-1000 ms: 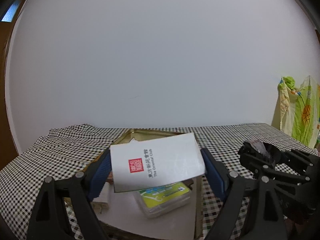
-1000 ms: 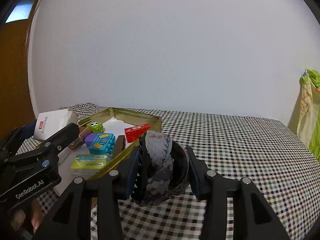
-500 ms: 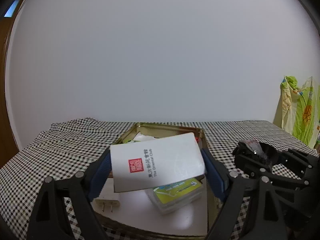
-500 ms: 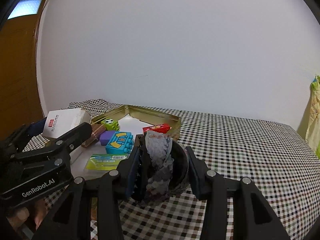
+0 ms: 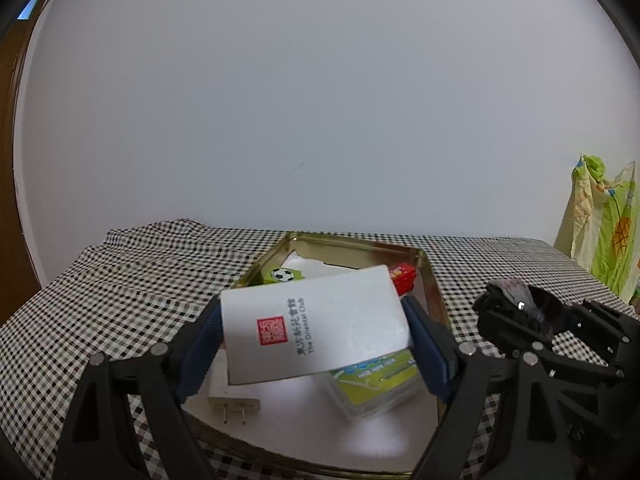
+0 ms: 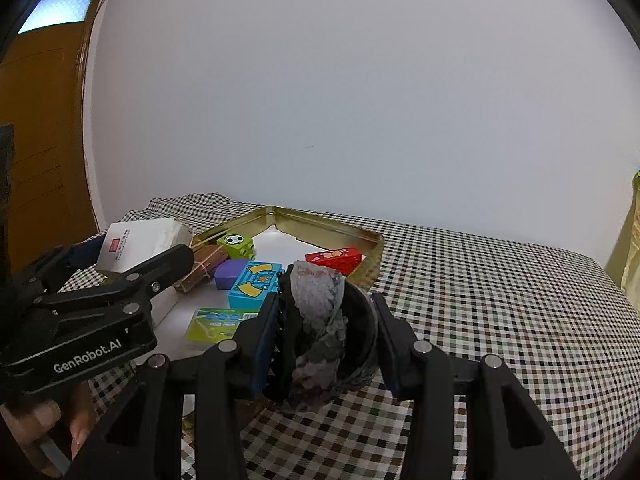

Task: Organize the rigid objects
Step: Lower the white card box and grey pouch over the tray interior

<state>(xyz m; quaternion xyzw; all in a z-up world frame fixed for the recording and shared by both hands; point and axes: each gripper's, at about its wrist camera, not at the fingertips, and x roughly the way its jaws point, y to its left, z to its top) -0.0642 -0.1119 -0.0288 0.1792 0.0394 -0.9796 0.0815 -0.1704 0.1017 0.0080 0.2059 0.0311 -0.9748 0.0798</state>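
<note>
Table [image 6: 500,300], checked cloth, seen in both wrist views. Gold tray [image 5: 434,292] set on it, white liner inside. White box [image 5: 316,328], red seal on top, clamped betw. blue pads of left tool [image 5: 316,334]; box held above tray, tilted. Right tool [image 6: 324,332] closed on dark round object [image 6: 320,320] w/ grey mottled part; held over table just beside tray's near corner. In tray: blue block [image 6: 254,284], green-yellow packet [image 5: 376,384], red block [image 6: 334,258], purple block [image 6: 231,273], green football block [image 6: 236,245], wooden piece [image 6: 200,268], white plug [image 5: 234,406]. Exact type of dark object not resolvable.
</note>
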